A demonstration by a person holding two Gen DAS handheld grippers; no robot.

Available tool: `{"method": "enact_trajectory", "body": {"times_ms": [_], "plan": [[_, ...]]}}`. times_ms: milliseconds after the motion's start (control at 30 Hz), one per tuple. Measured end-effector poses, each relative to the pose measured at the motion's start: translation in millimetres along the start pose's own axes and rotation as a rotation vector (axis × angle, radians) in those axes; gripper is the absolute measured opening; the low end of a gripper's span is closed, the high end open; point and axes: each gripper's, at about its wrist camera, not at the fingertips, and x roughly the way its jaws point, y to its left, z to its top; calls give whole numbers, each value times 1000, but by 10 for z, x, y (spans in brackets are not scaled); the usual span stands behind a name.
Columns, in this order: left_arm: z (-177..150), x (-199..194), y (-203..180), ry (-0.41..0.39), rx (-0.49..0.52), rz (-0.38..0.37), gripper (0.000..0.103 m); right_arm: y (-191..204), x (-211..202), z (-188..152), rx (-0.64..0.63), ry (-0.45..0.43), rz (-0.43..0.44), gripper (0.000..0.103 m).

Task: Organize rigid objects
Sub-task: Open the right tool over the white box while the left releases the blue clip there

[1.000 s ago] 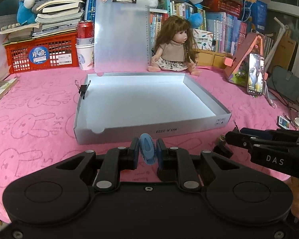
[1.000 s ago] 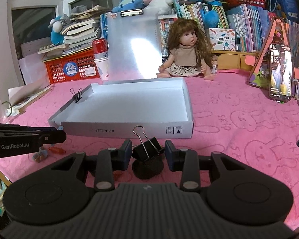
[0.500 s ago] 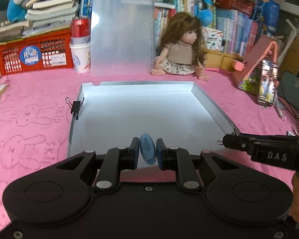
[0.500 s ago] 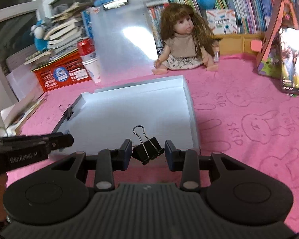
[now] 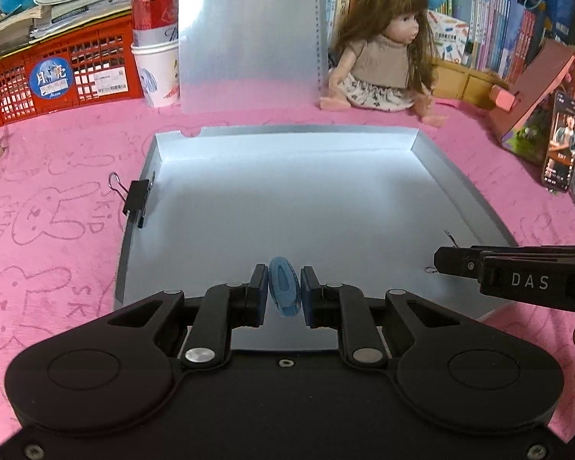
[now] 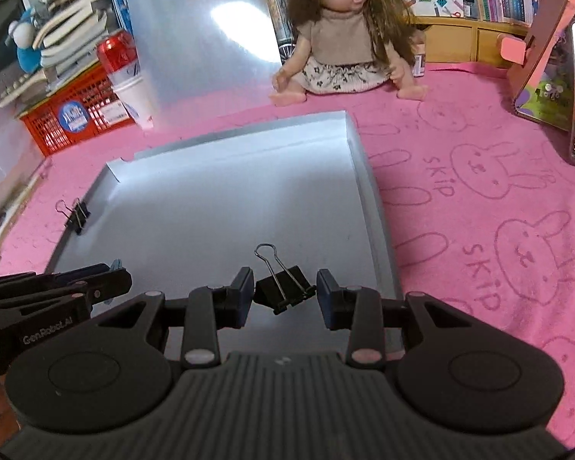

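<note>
Both grippers moved over tray (image 5: 460, 188); binder clip (image 6: 283, 287) between fingers (image 6: 327, 291).

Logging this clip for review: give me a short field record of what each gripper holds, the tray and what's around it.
left gripper: shut on small blue oval plastic piece, above tray's near end
right gripper: shut on black binder clip, above tray's near end
tray: shallow grey tray, floor bare
tray left wall: second black binder clip clipped on
surface: pink bunny-print cloth
behind tray: long-haired doll, red can in white cup
</note>
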Motion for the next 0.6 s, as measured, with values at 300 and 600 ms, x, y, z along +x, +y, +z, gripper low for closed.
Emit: {"method": "enact_trajectory", "body": {"times_ms": [300, 600], "plan": [[-82, 84, -23, 13, 10, -1, 18, 51, 48, -62, -47, -9, -11, 41], [-101, 45, -64, -3, 24, -7, 23, 69, 5, -88, -56, -35, 12, 57]]}}
